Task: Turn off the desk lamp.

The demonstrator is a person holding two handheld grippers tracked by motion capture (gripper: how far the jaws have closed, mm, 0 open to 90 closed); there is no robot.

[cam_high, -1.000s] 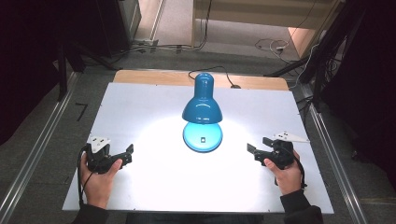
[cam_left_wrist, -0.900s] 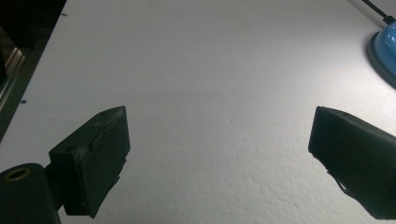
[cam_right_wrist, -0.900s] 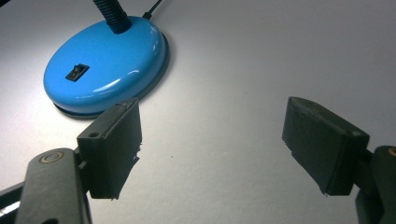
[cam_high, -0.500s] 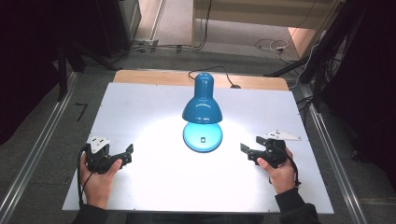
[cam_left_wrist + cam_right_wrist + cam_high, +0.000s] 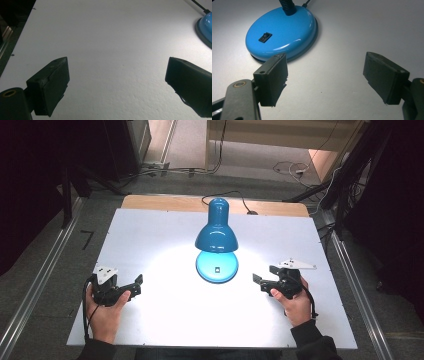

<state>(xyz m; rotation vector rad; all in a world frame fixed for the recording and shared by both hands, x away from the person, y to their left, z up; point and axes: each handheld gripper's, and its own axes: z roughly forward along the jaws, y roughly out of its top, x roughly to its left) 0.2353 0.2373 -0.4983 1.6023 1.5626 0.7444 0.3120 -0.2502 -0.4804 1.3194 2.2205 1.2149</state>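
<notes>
We find the blue lamp (image 5: 216,242) lit at mid-table (image 5: 150,230), its switch (image 5: 265,38) on the base. Both the right tongs (image 5: 262,281) and left tongs (image 5: 134,285) gape wide, empty. The glossy base looks heavy and slippery; we judge the switch the contact point.

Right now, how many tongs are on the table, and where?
2. The left tongs are held open near the table's front left edge; the right tongs are held open just right of the blue lamp's base.
</notes>
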